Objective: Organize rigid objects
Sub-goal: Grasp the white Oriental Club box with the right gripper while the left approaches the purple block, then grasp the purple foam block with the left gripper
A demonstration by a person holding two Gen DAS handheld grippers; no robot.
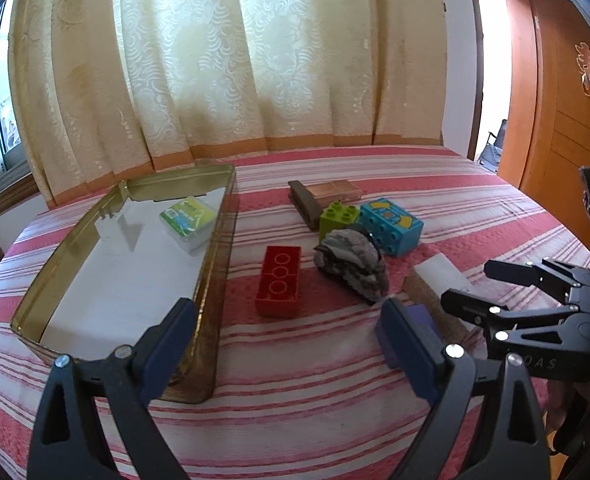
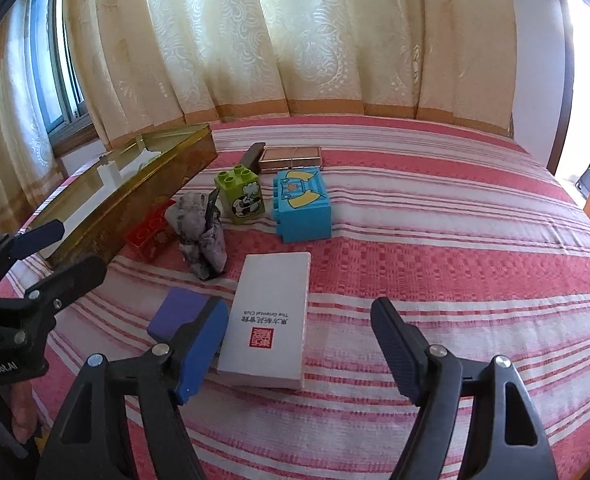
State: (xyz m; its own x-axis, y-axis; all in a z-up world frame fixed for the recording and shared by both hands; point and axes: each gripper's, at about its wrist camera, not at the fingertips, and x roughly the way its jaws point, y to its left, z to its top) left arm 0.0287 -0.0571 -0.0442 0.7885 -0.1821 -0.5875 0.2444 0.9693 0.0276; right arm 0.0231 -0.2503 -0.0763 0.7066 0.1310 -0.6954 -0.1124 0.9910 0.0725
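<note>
Daylight is diffused through the curtains (image 1: 231, 56); the doorway (image 2: 587, 80) is overexposed, edges are bent and vignetted, soft shadows are cast.

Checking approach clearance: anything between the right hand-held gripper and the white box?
Nothing visible. The right hand-held gripper is open, and the white box lies flat between its fingers on the striped cloth. The purple block sits just beside the left finger.

Left gripper (image 1: 287, 344) and right gripper (image 2: 299, 344) both angled downward, fingers (image 2: 393, 344) spread wide, nothing clamped between them.
</note>
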